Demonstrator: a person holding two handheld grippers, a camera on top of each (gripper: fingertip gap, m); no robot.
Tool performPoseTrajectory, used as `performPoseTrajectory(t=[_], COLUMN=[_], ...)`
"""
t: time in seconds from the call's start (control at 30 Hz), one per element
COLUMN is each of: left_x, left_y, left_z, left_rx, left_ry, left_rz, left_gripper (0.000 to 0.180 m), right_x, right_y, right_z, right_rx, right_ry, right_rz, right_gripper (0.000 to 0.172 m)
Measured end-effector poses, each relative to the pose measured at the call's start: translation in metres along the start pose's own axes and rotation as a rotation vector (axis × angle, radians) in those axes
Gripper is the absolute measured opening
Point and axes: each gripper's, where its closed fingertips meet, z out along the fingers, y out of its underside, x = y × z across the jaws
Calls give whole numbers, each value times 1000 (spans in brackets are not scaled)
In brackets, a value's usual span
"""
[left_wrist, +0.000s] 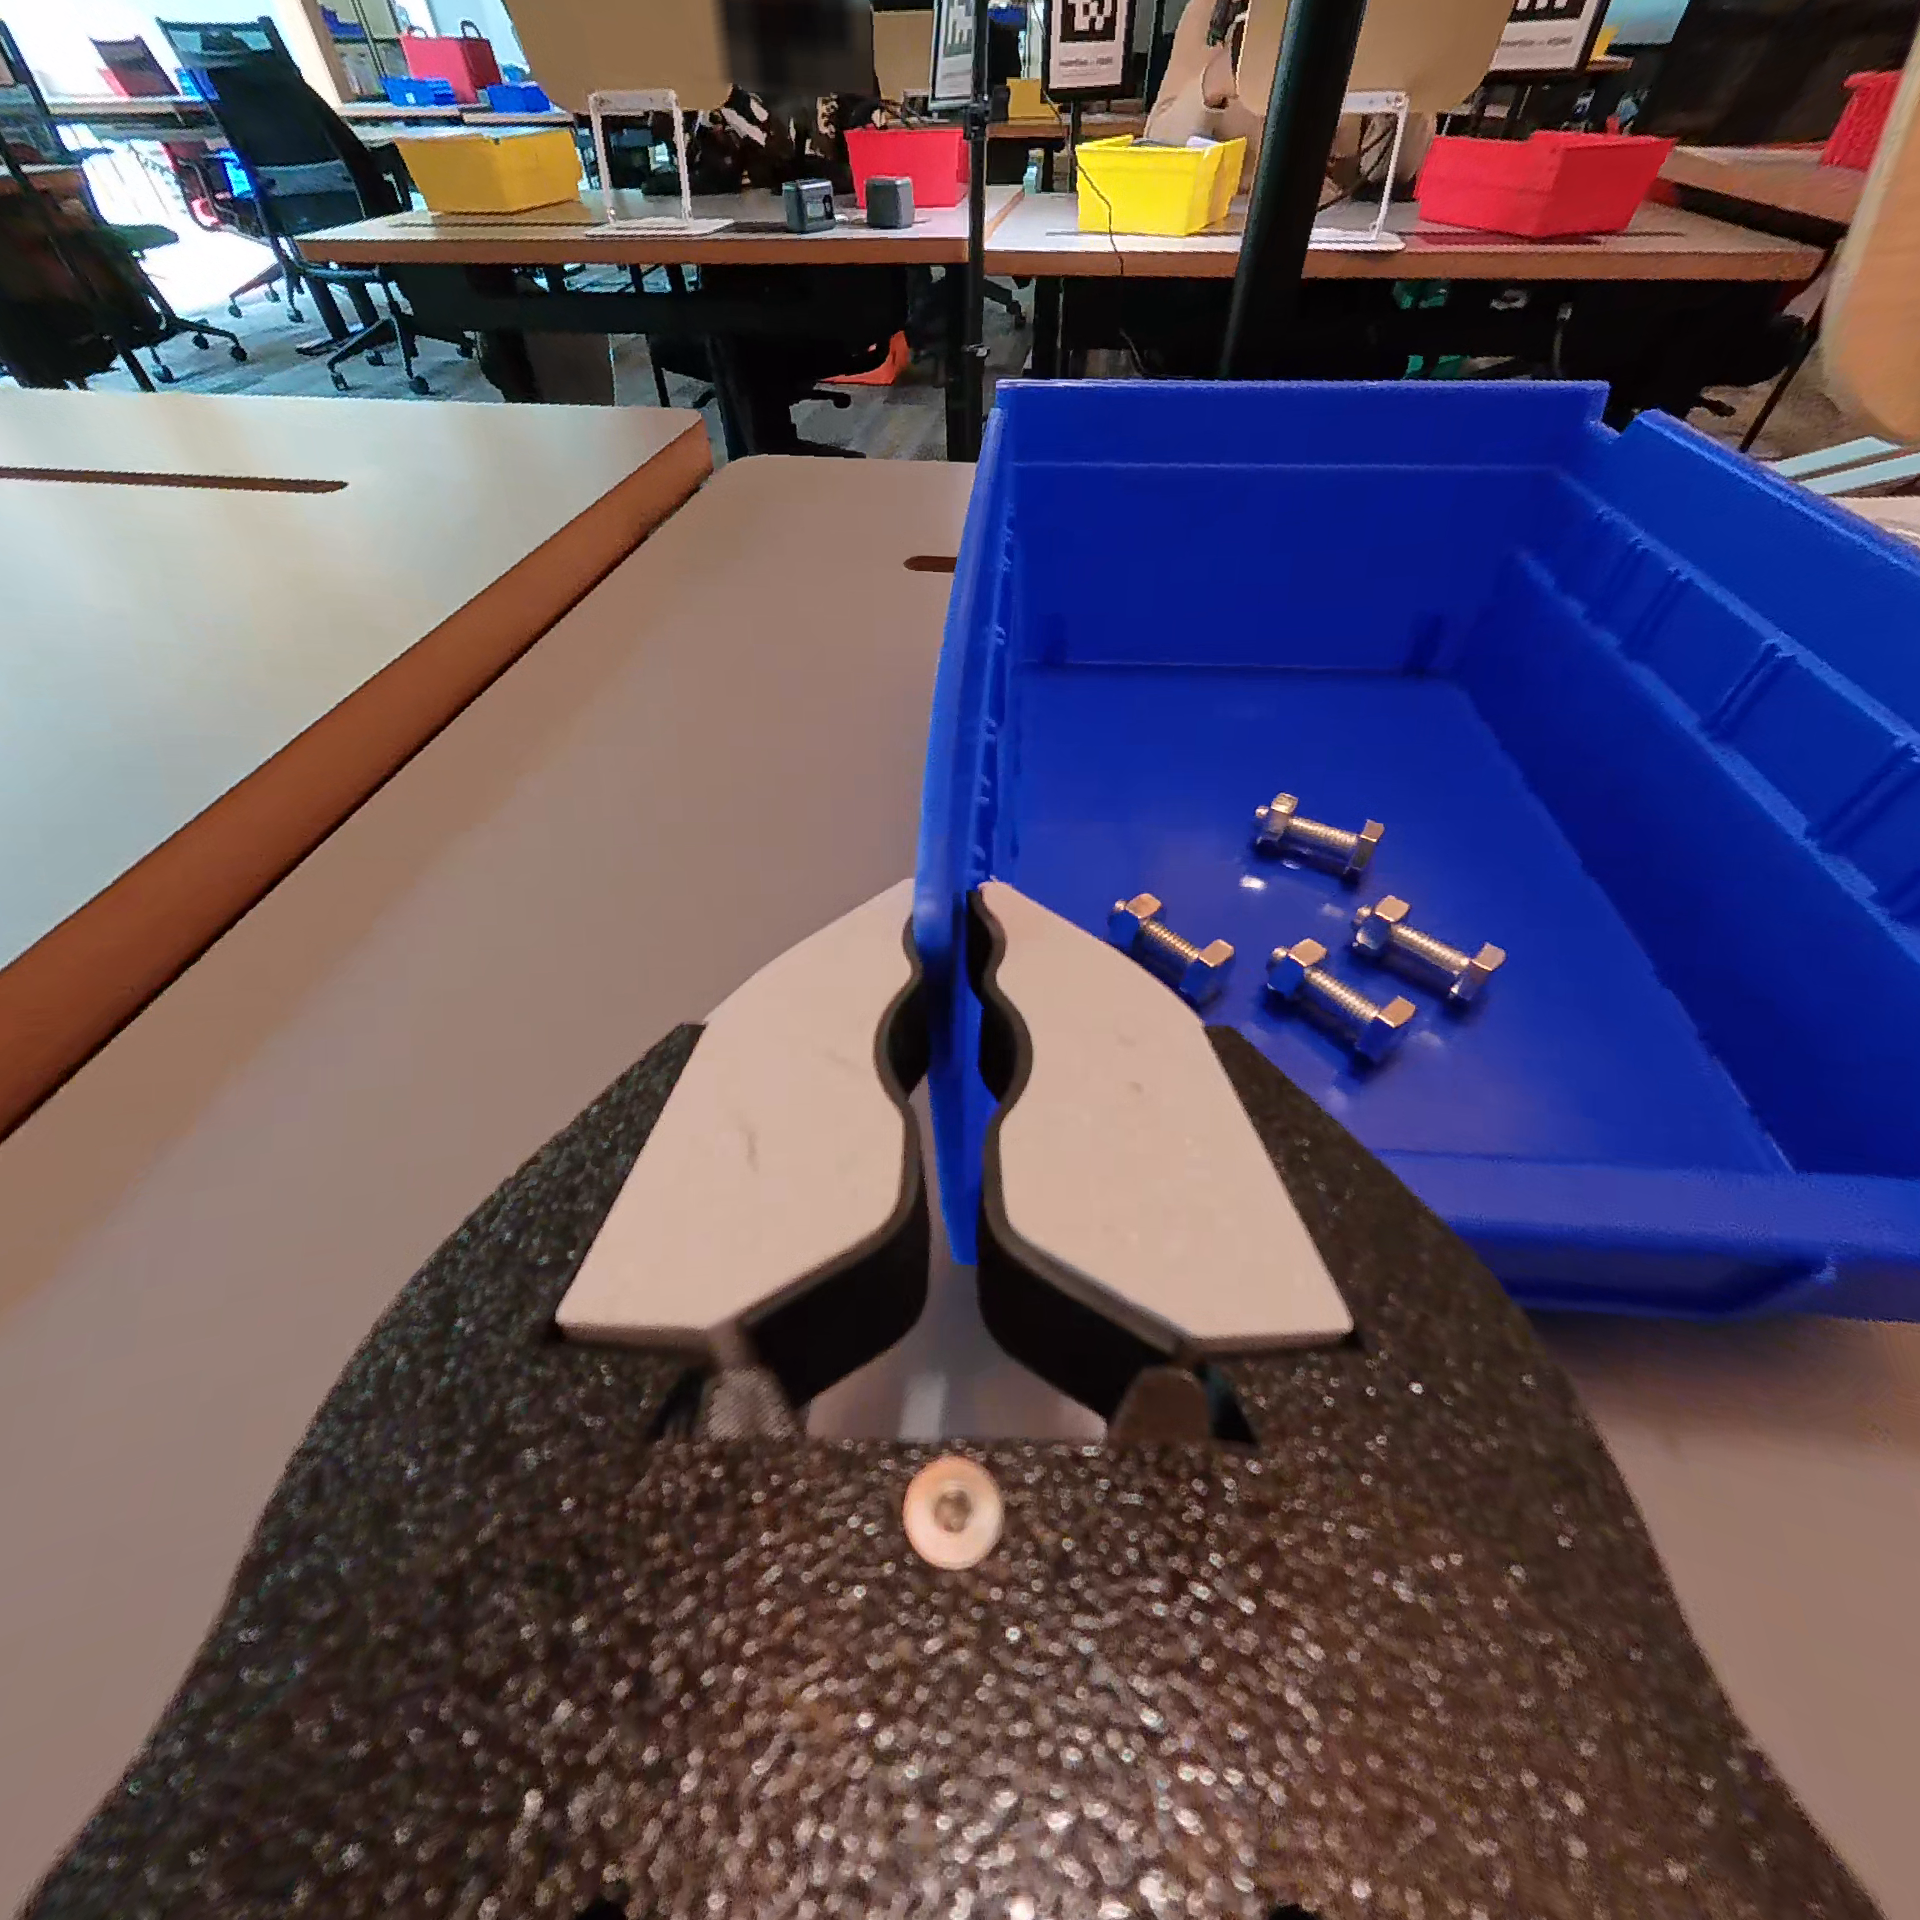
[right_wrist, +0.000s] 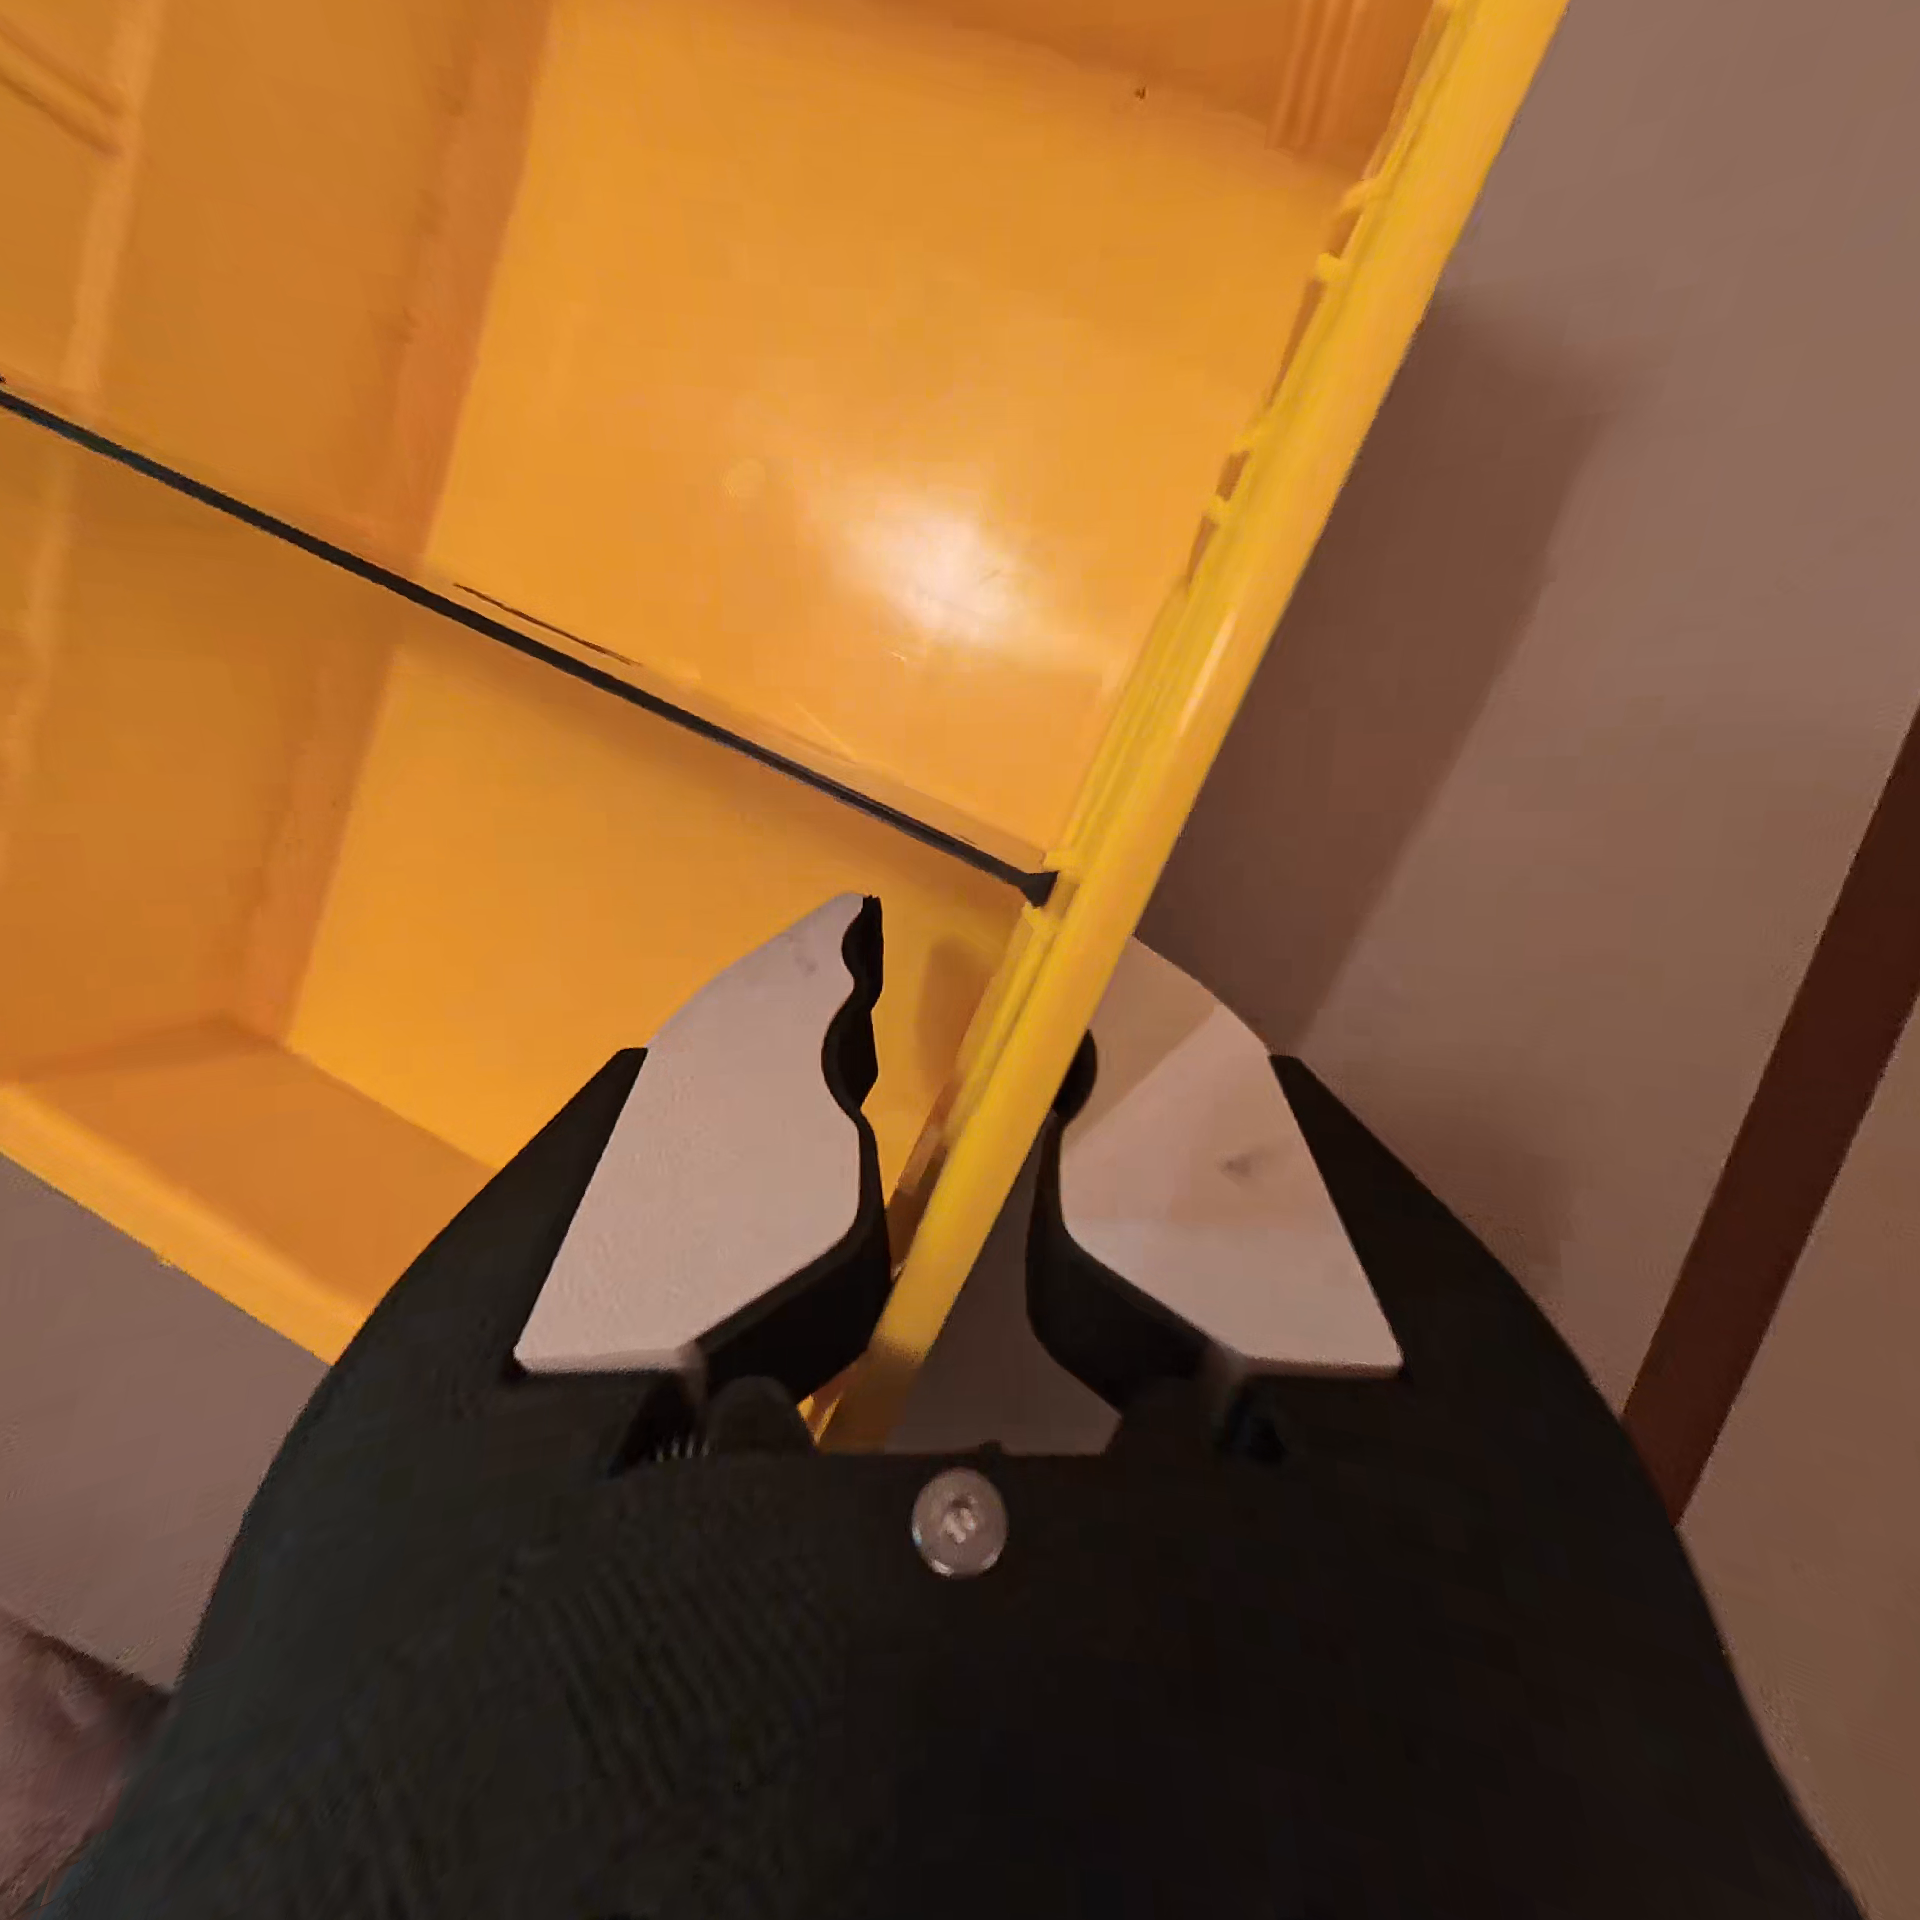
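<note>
Left wrist view: the left gripper (left_wrist: 943, 914) is clamped on the near left wall of a blue bin (left_wrist: 1247, 540), one pad (left_wrist: 810, 1091) outside and the other inside, both pressed to the plastic. The bin stands on the grey counter (left_wrist: 520, 935), toward its right side. Four bolts with nuts (left_wrist: 1314, 940) lie loose on the bin floor, just beside the inner finger. Any move of this bin is best kept level and slow, or the bolts will slide.

Right wrist view: the right gripper (right_wrist: 977, 966) straddles the right side wall of a yellow bin (right_wrist: 727, 416) with a black divider (right_wrist: 520, 634). The outer finger (right_wrist: 1195, 1122) looks to touch the rim; the inner one stands apart, so it grips nothing. It should close squarely before any pull.
</note>
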Motion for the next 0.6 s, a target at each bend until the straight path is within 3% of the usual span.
performPoseTrajectory(t=[0.27,0.37,0.43,0.53,0.6], left_x=[-14,-6,16,63,88], left_y=[-14,-48,-66,-73,-70], left_z=[11,-6,-14,-12,5], left_rx=[-51,-21,-72,-243,-343], left_ry=[3,49,146,334,391], left_rz=[86,25,-16,-82,-130], left_gripper=[14,34,36,45,47], right_x=[14,30,33,-4,-67], right_y=[-25,-48,-60,-70,-68], right_z=[18,-7,-41,-82,-85], right_rx=[29,158,250,391,461], right_ry=[-14,153,273,357,244], right_rz=[-54,-76,-99,-151,-250], right_gripper=[35,56,72,90,96])
